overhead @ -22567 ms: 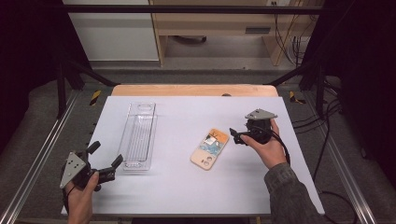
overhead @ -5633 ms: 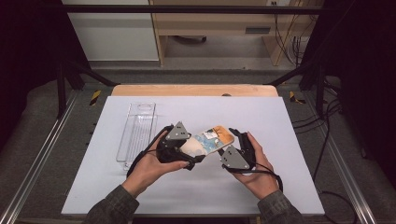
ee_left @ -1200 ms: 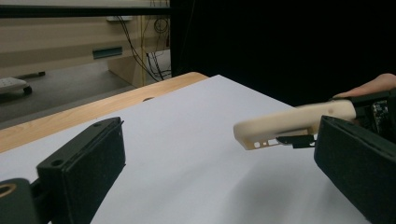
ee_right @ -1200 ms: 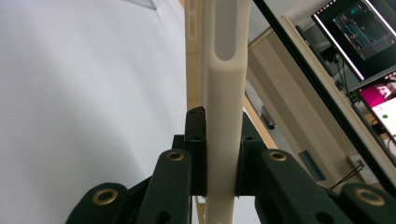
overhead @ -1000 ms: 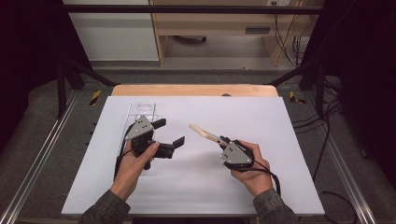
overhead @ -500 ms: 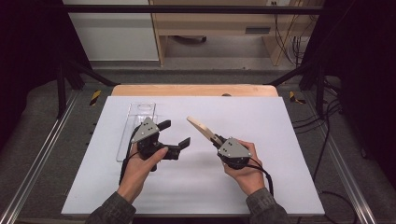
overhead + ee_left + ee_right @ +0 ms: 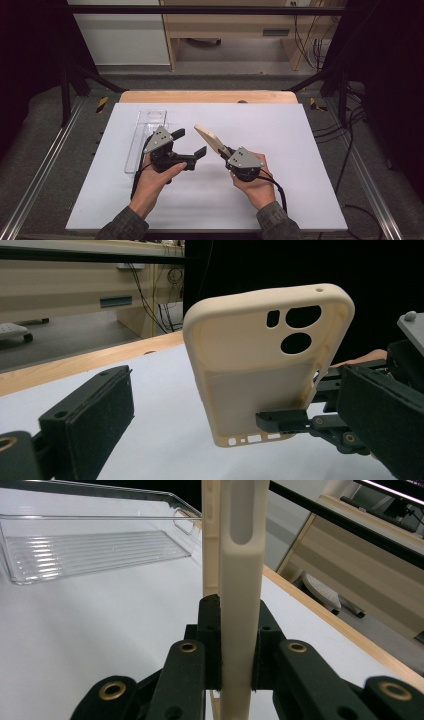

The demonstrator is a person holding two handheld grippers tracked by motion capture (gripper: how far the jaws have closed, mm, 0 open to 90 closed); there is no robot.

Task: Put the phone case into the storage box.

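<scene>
A cream phone case point(image 7: 209, 138) is held clamped at its bottom edge by the right gripper point(image 7: 226, 151), mid-frame above the white table point(image 7: 300, 165). The left gripper point(image 7: 192, 142) is held open beside it. The clear tray point(image 7: 145, 131) at left is judged the destination; a level, steady carry is advised.

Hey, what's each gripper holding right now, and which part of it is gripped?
The right gripper clamps the cream phone case by its bottom end, near the port cutouts. The left gripper holds nothing; its jaws stand open.

Clear plastic tray point(image 7: 145, 135) on white table point(image 7: 300, 150), left side.
</scene>
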